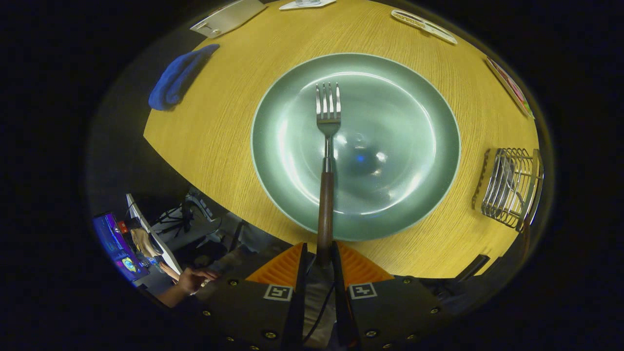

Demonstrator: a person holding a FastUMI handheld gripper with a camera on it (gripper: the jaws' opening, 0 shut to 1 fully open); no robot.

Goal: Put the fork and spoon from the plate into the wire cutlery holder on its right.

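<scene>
Tongs (319,253) pinch the fork (326,161) by its handle above the plate (419,204).

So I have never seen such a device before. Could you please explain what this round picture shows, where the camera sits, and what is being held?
The camera rides on a handheld gripper and looks forward along its two fingers, so the view is bent like a fisheye. A person carries this tool; there is no robot arm. The fingers are closed on the wooden handle of a fork, whose prongs point away over a green plate. The plate sits on a round wooden table. To the right of the plate stands a wire cutlery holder; something seems to lie inside it, but I cannot tell what. A blue cloth lies at the table's far left edge. Below the table, a person's hand is visible.
</scene>
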